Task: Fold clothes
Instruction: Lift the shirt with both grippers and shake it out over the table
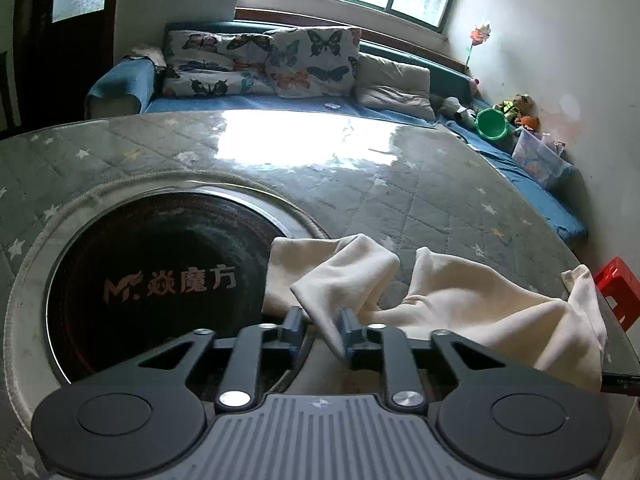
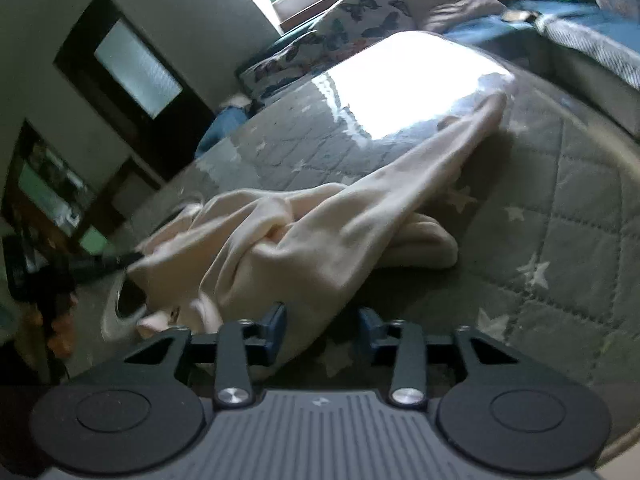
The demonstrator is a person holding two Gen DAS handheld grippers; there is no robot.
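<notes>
A cream garment (image 1: 460,300) lies crumpled on the grey quilted, star-patterned table top (image 1: 360,184), partly over the rim of a round dark plate (image 1: 160,280) set in the table. My left gripper (image 1: 321,326) hangs just above the near edge of the garment. Its jaws stand apart with a fold of the cloth between them, and the pads do not press it. In the right wrist view the same garment (image 2: 320,232) stretches away in a long rumpled strip. My right gripper (image 2: 323,322) is open at its near end, with the cloth's edge lying between the blue fingers (image 2: 276,320).
A blue-covered sofa (image 1: 280,104) with butterfly cushions (image 1: 312,60) runs behind the table under a window. A green bucket (image 1: 492,124), toys and a clear box (image 1: 540,156) sit at its right end. A red stool (image 1: 618,284) stands at the table's right edge. A dark door (image 2: 132,64) is on the left.
</notes>
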